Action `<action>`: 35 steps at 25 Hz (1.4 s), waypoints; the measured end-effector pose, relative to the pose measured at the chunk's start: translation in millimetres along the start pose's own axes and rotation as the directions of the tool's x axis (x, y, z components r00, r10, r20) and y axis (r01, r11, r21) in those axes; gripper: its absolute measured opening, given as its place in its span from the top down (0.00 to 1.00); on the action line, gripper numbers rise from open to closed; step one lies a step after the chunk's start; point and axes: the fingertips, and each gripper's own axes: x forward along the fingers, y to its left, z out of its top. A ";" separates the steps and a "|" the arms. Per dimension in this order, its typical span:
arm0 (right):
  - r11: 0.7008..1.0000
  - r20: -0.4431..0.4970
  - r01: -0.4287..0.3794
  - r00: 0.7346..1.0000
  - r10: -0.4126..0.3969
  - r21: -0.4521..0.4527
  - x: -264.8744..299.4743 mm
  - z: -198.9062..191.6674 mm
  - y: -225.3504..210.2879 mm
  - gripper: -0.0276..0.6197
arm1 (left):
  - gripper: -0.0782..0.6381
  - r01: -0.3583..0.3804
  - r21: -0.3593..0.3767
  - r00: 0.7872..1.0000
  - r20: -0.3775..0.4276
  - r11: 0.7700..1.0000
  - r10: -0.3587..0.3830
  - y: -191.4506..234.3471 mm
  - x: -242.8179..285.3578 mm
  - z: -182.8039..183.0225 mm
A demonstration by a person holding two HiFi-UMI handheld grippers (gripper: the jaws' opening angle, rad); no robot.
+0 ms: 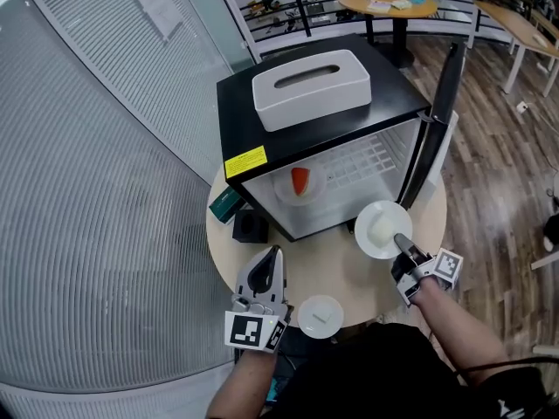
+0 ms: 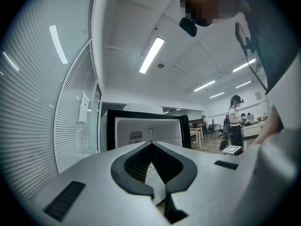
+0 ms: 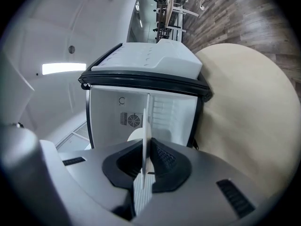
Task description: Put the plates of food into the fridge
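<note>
The right gripper (image 1: 401,241) has its jaws pinched on the rim of a round white plate of food (image 1: 382,228), right at the small black fridge's (image 1: 236,94) open front. The left gripper (image 1: 272,253) has its jaws shut with nothing in them, farther out from the fridge, above the round pale desk's (image 1: 336,256) edge.

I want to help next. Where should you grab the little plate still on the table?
Probably best by its rim. The little plate lies flat on the table with food in the middle, so only the thin edge can be pinched. The left hand-held gripper is beside it, so come in low from that side, one jaw over, one under.
</note>
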 end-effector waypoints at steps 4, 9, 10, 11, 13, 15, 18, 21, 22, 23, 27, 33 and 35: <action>1.000 -0.002 -0.012 1.000 0.012 -0.012 17.4 14.1 9.9 0.92 | 0.89 -0.015 -0.006 1.000 0.017 1.000 0.015 1.7 9.7 1.9; 1.000 0.000 -0.012 1.000 0.012 -0.022 37.7 30.6 17.4 0.92 | 0.89 -0.025 -0.007 0.999 0.039 1.000 0.025 2.4 22.2 5.9; 1.000 0.000 -0.017 1.000 0.017 -0.023 41.9 33.5 19.6 0.92 | 0.89 -0.028 -0.005 0.999 0.042 1.000 0.028 2.6 23.2 6.9; 0.999 0.000 -0.022 1.000 0.022 -0.023 46.1 35.8 21.6 0.92 | 0.89 -0.033 -0.003 0.999 0.042 0.999 0.033 3.6 23.8 7.5; 0.999 0.002 -0.027 1.000 0.027 -0.021 53.9 39.7 23.4 0.92 | 0.89 -0.043 -0.001 0.998 0.042 0.999 0.043 7.0 25.5 8.0; 0.999 0.003 -0.025 1.000 0.025 -0.021 61.4 44.0 23.4 0.92 | 0.89 -0.054 0.000 0.998 0.040 0.999 0.054 10.8 28.6 8.5; 1.000 0.008 -0.014 1.000 0.014 -0.013 71.9 50.4 22.7 0.92 | 0.89 -0.060 0.003 0.997 0.039 0.998 0.060 12.1 34.4 9.6; 1.000 0.016 -0.006 1.000 0.006 0.000 81.4 55.5 21.0 0.92 | 0.89 -0.058 0.007 0.998 0.035 0.998 0.058 10.1 39.9 8.5; 1.000 0.017 -0.004 1.000 0.004 0.002 84.2 56.7 20.7 0.92 | 0.89 -0.058 0.008 0.998 0.034 0.998 0.058 9.6 41.4 8.0; 1.000 0.017 -0.002 1.000 0.002 0.002 86.8 58.0 20.4 0.92 | 0.89 -0.059 0.010 0.998 0.033 0.998 0.058 9.5 42.8 7.7; 1.000 0.022 0.010 1.000 -0.010 0.003 96.7 63.0 18.4 0.92 | 0.89 -0.065 0.014 0.998 0.027 0.998 0.065 10.2 47.2 6.8; 0.999 0.035 0.037 0.999 -0.038 0.019 106.5 68.3 11.9 0.92 | 0.89 -0.073 0.019 0.997 0.020 0.997 0.073 10.8 50.7 5.4; 0.999 0.040 0.041 0.998 -0.041 0.020 109.2 70.3 11.9 0.92 | 0.89 -0.078 0.021 0.997 0.017 0.997 0.078 10.9 50.4 5.8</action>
